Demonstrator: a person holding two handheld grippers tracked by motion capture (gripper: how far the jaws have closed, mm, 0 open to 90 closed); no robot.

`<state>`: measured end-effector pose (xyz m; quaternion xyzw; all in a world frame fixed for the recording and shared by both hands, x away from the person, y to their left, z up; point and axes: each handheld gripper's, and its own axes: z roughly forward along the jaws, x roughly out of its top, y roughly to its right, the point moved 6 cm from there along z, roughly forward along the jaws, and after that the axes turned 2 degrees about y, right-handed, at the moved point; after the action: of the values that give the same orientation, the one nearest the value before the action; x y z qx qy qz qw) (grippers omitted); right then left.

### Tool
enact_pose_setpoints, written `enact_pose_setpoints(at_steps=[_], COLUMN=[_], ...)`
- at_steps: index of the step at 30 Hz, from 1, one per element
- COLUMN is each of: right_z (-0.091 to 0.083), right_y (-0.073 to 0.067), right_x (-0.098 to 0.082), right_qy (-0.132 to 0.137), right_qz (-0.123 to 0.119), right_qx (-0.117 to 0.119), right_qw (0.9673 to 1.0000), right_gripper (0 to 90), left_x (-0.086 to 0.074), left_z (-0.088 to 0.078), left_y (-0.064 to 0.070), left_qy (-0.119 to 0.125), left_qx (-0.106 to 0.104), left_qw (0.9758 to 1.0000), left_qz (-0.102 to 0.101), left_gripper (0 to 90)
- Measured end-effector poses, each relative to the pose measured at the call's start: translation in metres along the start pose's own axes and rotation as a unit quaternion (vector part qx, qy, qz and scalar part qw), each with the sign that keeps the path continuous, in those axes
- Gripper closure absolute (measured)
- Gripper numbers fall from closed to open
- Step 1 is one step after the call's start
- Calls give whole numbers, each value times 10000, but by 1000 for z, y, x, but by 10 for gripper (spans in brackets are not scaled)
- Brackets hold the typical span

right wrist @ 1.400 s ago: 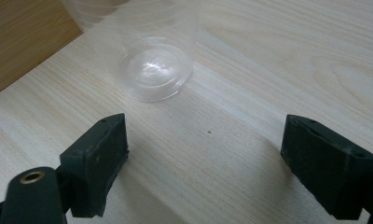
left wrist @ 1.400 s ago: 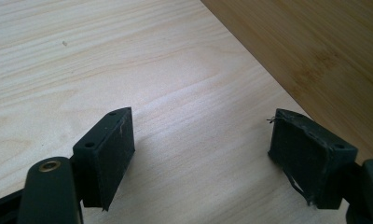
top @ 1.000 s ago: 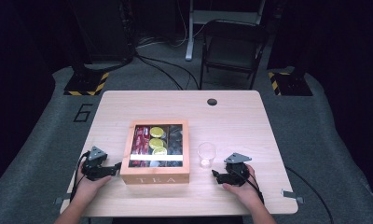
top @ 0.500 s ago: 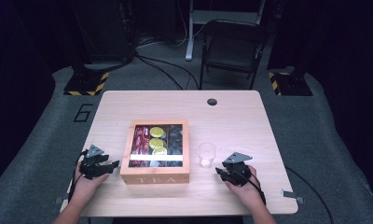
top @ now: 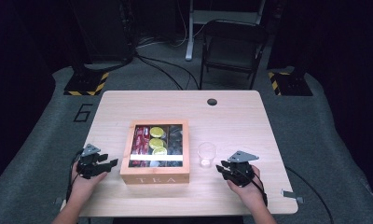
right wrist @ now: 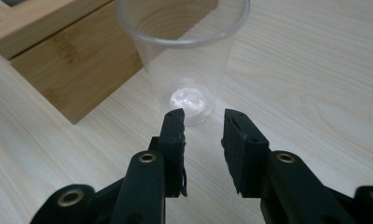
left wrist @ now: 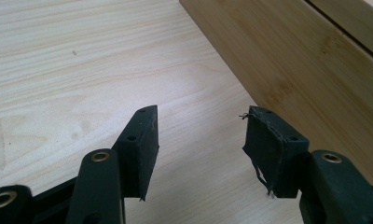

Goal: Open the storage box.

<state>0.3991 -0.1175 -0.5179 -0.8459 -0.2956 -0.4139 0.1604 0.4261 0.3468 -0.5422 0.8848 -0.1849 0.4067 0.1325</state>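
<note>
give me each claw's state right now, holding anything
Left claw: part open, jaws just closing, nothing between them, beside the tea box.
Right claw: part open, jaws just closing, empty, short of the plastic cup.

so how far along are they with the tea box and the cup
Nothing looks done yet: the tea box sits closed and the clear cup is empty. Both jaws have just been closing on nothing; the left gripper sits beside the box, the right gripper just short of the cup. All handling remains.

Wood table (top: 250, 116) w/ tea box (top: 155, 175), clear cup (top: 206, 154).
</note>
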Motion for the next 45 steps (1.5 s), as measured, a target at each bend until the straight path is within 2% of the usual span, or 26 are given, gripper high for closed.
enact_pose_setpoints(at_steps=[3,4,9,14,15,21,23,28,31,38,45], right_z=[-5,-6,-15,-22,-23,-27,-27,-25,-22,-9,2], right_y=[-3,-3,-6,-15,-18,-35,-42,-57,-64,-79,-85], right_x=[7,9,19,32,36,47,52,62,65,61,45], right_qy=[63,65,-43,131,154,310,347,393,374,251,61], right_qz=[-42,20,-15,52,91,-101,-186,-397,-445,-663,-768], right_qx=[5,-14,98,164,286,421,491,623,710,877,914], right_qw=[10000,10000,9999,9998,9994,9986,9980,9965,9958,9936,9928], right_gripper=[699,701,725,723,724,753,771,801,828,881,885], left_x=[0,0,1,0,0,0,-1,-1,-1,-1,-1], left_z=[0,0,-3,-3,-3,-2,-2,-1,-1,-1,0], left_y=[0,0,0,0,-1,-1,-1,1,0,0,0], left_qy=[19,3,2,-13,-46,7,-62,-74,-98,-96,-44], left_qx=[-6,-10,-32,-6,-19,11,-16,-19,-29,-30,-2], left_qw=[10000,10000,10000,10000,10000,10000,10000,10000,9999,9999,9999], left_qz=[1,8,40,59,68,57,67,60,91,110,109], left_gripper=[450,452,460,474,475,475,475,475,475,474,474])
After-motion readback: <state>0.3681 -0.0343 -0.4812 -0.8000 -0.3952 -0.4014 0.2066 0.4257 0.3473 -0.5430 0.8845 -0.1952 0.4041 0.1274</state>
